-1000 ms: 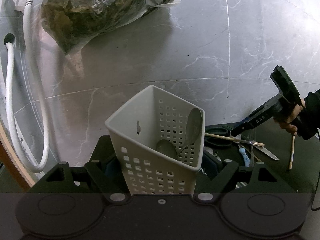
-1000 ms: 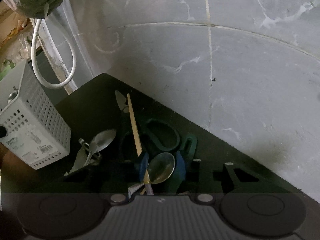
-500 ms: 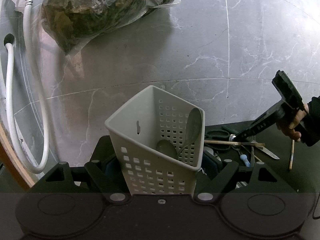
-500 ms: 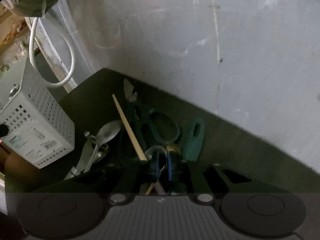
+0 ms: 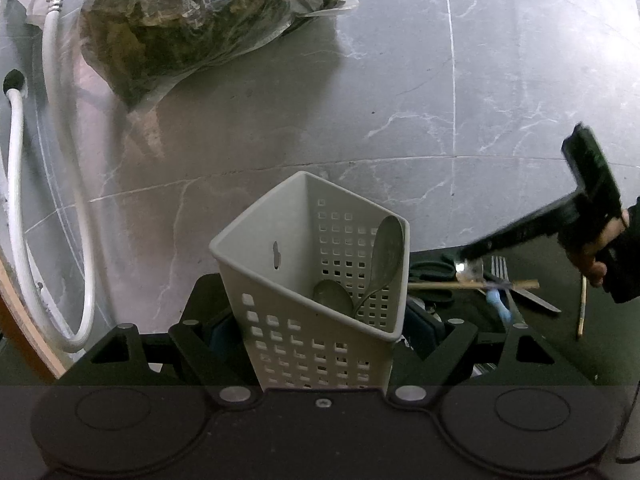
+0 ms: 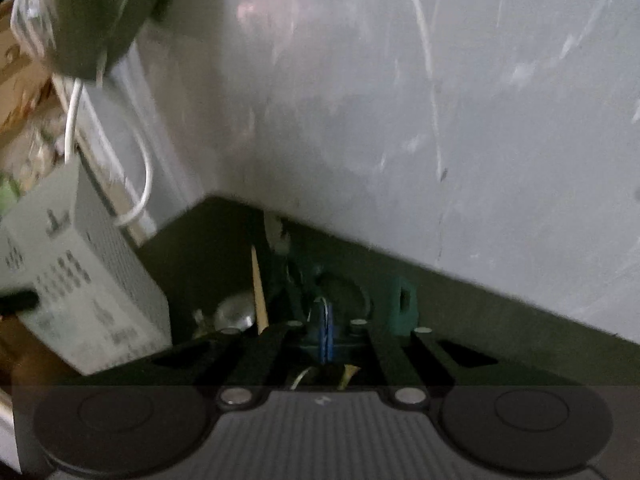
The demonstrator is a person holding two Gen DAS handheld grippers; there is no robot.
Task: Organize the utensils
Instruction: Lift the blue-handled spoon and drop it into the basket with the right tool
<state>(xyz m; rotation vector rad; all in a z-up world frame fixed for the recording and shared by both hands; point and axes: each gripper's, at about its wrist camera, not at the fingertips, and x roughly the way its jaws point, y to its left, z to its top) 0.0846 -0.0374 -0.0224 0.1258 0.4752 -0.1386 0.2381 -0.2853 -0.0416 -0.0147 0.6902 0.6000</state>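
Observation:
My left gripper (image 5: 320, 332) is shut on a white perforated utensil basket (image 5: 280, 272), tilted, with two metal spoons (image 5: 386, 252) inside. In the left wrist view, my right gripper (image 5: 468, 264), held by a person's hand (image 5: 592, 256), hangs over the pile on the dark mat (image 5: 560, 360). Its jaws are closing tight: the blue pads (image 6: 322, 336) meet on the thin edge of a metal spoon (image 6: 326, 306). Under it lie a chopstick (image 5: 472, 285), a fork (image 5: 500, 268), a knife (image 5: 536, 304) and dark scissors (image 5: 430, 270). The right wrist view is blurred.
A clear bag of dark greens (image 5: 200, 20) lies at the back left on the grey marble surface. A white hose (image 5: 52, 160) loops down the left side. A second chopstick (image 5: 582, 304) lies apart at the right. A green-handled tool (image 6: 402, 300) lies beside the scissors.
The right gripper's pads came together on the spoon, and the gripper swung and rose a little. The left gripper and basket stayed still.

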